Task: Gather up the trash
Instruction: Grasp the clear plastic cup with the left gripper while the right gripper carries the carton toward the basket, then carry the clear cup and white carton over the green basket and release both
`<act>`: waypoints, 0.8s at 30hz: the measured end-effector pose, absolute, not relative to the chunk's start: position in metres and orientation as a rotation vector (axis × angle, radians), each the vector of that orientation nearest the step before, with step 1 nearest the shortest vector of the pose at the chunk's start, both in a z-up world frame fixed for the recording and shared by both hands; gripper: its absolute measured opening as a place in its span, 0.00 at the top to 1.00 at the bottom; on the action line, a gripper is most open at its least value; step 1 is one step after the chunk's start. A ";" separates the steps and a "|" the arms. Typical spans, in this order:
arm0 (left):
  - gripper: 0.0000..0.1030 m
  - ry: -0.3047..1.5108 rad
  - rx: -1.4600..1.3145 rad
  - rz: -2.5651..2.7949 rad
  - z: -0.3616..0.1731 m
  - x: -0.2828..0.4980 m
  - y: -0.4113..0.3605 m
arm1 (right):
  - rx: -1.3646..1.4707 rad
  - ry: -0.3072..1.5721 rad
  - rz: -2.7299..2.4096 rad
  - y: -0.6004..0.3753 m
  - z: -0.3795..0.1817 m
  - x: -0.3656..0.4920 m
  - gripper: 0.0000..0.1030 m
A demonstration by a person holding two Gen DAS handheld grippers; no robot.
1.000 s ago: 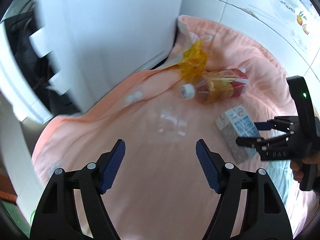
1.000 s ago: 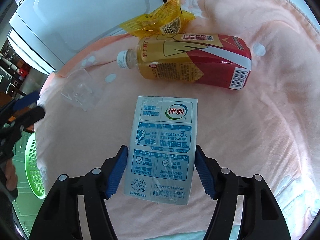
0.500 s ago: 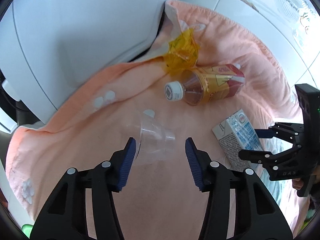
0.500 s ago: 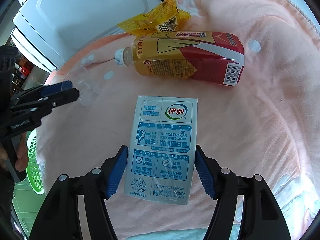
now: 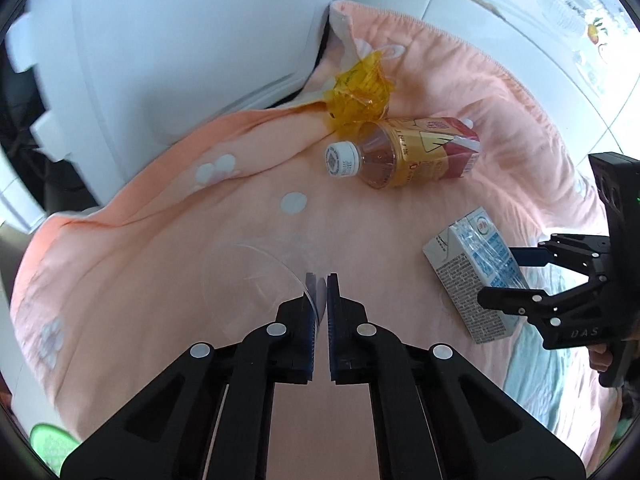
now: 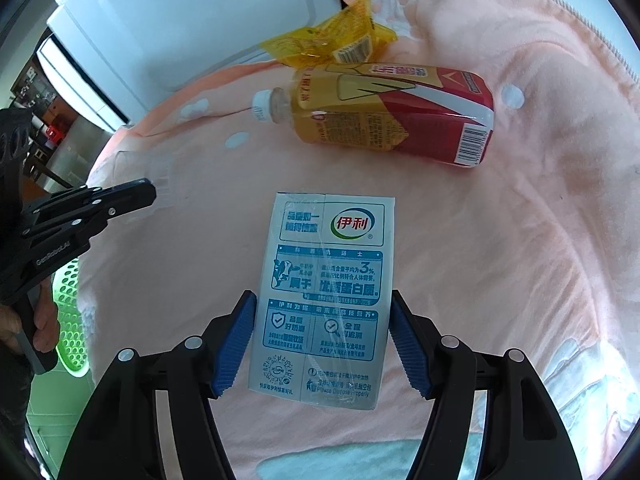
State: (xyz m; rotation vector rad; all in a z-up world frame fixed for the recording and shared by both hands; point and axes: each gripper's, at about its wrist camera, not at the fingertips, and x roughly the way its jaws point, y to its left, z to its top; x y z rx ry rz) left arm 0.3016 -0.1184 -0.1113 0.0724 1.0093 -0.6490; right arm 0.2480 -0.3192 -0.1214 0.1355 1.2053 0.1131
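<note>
Left wrist view: left gripper (image 5: 320, 300) has just closed; its pads pinch the rim of a clear cup (image 5: 256, 280) lying on the pink blanket (image 5: 168, 248). Right gripper (image 6: 322, 340) stands half open, pads against both sides of the milk carton (image 6: 326, 292). Beyond lie a bottle (image 6: 384, 116) and, touching it, a yellow wrapper (image 6: 332, 46).

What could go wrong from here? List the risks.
1. The left hand-held gripper has just closed on only the thin rim of the clear plastic cup; the wall may buckle or slip out when lifted.
2. The right hand-held gripper brackets the milk carton near its lower end, so the carton could tilt or swing on lifting.
3. The soft pink blanket could snag on the fingertips.
</note>
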 end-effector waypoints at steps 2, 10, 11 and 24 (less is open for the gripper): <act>0.96 0.992 0.047 -0.639 -0.103 0.291 -0.105 | 0.129 1.197 0.127 -0.314 -0.117 0.245 0.38; 0.96 0.923 -0.032 -0.534 -0.070 0.246 -0.022 | 0.085 1.167 0.216 -0.273 -0.099 0.232 0.38; 0.96 0.918 -0.040 -0.508 -0.067 0.240 -0.008 | 0.080 1.164 0.226 -0.269 -0.098 0.234 0.38; 0.96 0.926 -0.143 -0.191 -0.079 0.172 0.154 | -0.029 1.112 0.457 -0.151 -0.070 0.218 0.38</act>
